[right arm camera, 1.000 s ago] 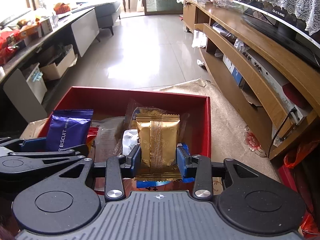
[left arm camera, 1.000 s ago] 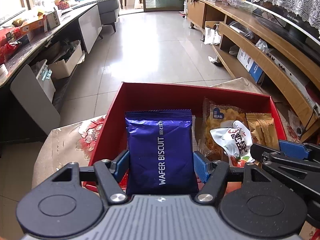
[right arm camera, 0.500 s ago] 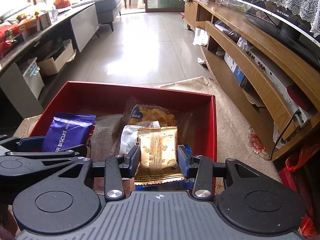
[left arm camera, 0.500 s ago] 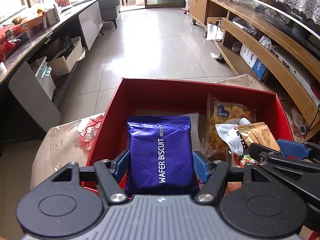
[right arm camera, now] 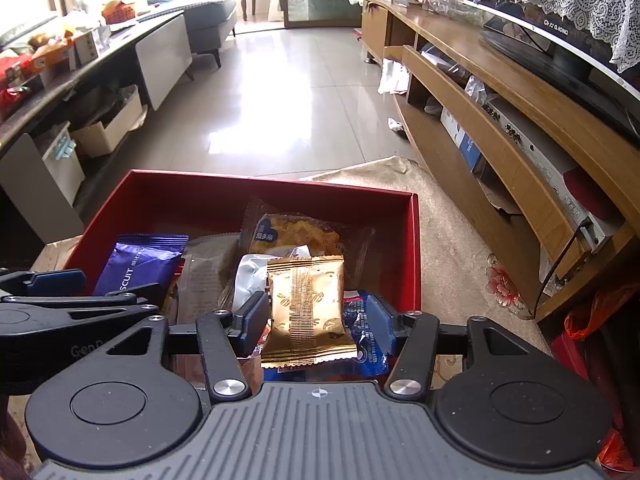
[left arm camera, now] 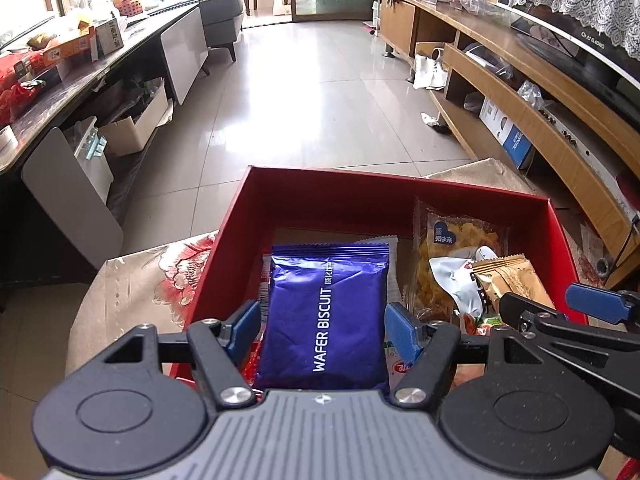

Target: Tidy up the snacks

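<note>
Now | wafer biscuit packet (left arm camera: 326, 316) upright-ish, long axis away (in left claw (left arm camera: 322, 328))

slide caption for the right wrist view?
Right gripper fingers opening around a gold snack packet over the red box of snacks.

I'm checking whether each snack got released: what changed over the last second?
The right gripper is opening and has let go of the gold packet, which now lies loose in the red box, with gaps at both pads. The left gripper is unchanged, closed on the blue wafer biscuit pack above the box. The other snacks stayed put.
</note>
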`<state>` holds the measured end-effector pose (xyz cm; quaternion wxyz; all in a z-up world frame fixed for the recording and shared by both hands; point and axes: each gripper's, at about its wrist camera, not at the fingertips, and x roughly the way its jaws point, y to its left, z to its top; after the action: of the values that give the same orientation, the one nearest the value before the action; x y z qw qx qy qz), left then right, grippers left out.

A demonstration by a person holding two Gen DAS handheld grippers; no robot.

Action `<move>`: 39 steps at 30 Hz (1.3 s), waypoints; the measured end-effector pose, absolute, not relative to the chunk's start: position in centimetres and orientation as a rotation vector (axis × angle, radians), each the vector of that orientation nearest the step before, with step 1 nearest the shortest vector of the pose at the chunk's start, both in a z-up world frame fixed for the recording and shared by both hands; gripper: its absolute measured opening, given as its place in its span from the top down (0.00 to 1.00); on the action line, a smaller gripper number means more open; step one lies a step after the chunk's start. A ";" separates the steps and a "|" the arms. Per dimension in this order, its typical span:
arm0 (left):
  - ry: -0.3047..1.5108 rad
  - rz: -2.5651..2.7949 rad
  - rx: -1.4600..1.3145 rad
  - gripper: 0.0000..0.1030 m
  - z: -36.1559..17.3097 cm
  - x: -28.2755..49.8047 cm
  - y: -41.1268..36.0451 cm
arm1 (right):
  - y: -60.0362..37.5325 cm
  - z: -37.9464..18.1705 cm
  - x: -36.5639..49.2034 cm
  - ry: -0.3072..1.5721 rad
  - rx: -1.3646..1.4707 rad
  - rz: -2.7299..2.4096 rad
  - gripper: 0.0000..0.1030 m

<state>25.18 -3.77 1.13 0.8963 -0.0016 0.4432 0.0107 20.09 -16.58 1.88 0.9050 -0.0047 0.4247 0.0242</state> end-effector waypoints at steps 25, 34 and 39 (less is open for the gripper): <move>0.873 0.009 0.007 0.30 3.3 19.2 -3.2 | -17.3 4.0 14.3 0.818 0.007 0.002 0.27; 0.876 0.014 -0.009 0.26 2.9 15.8 -2.4 | -17.0 3.9 11.4 0.821 0.007 -0.001 0.25; 0.864 0.009 0.006 0.22 2.9 13.9 -2.6 | -16.7 4.0 9.8 0.813 -0.002 0.003 0.23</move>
<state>13.95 -2.57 2.88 0.9082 0.0029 0.4185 0.0045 9.85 -16.67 4.03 0.9186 -0.0011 0.3952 0.0017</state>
